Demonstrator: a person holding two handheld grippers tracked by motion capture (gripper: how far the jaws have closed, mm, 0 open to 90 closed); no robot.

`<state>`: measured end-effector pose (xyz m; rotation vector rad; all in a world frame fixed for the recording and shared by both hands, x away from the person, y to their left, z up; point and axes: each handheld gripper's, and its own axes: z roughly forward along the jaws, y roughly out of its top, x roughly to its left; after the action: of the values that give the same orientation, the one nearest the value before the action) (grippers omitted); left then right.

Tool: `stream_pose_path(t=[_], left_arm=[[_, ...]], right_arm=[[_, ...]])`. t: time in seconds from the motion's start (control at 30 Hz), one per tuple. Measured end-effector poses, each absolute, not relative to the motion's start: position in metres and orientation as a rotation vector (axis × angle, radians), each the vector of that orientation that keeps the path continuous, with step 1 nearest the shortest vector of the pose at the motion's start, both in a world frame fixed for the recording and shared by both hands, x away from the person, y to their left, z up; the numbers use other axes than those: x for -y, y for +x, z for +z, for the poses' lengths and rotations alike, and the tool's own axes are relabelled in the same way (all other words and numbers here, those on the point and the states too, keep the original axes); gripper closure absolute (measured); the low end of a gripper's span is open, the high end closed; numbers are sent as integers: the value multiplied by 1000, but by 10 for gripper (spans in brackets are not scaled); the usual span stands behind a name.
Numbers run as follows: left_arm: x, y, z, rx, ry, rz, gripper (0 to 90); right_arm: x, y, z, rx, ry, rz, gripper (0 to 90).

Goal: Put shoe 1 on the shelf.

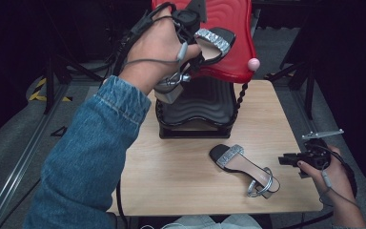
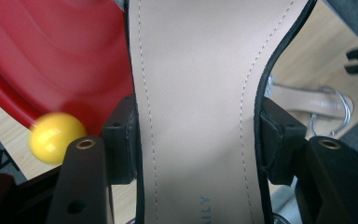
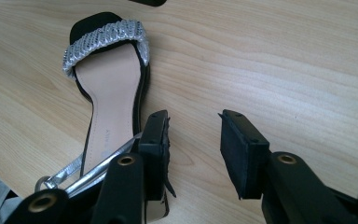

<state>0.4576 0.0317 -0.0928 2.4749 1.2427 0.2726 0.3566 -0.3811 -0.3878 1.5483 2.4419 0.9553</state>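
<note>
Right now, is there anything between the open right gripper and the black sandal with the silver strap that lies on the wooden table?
Nothing visible stands in the way. The right gripper is open beside the black sandal with the silver strap, near its heel end, with bare wooden table between its jaws.

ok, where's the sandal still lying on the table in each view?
High view: sandal on the table, lower right, between the rack and the right hand-held gripper.
Left gripper view: its heel end and silver ankle strap at the right edge, behind the held sandal.
Right gripper view: upper left to bottom left, heel end by the left jaw.
Shared landmark: the light wooden table.
</note>
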Motion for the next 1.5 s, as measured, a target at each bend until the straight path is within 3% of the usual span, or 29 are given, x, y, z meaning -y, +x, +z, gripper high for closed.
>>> stream_pose_path(t=[0.7,1.5], left_arm=[[-34,521,-76,-1495,2276,372,420],[-32,554,-89,-1696,2056,380,420]], right_arm=[[379,361,-393,-2470,1547,983,631],[386,352,-400,-2459,1582,966,621]])
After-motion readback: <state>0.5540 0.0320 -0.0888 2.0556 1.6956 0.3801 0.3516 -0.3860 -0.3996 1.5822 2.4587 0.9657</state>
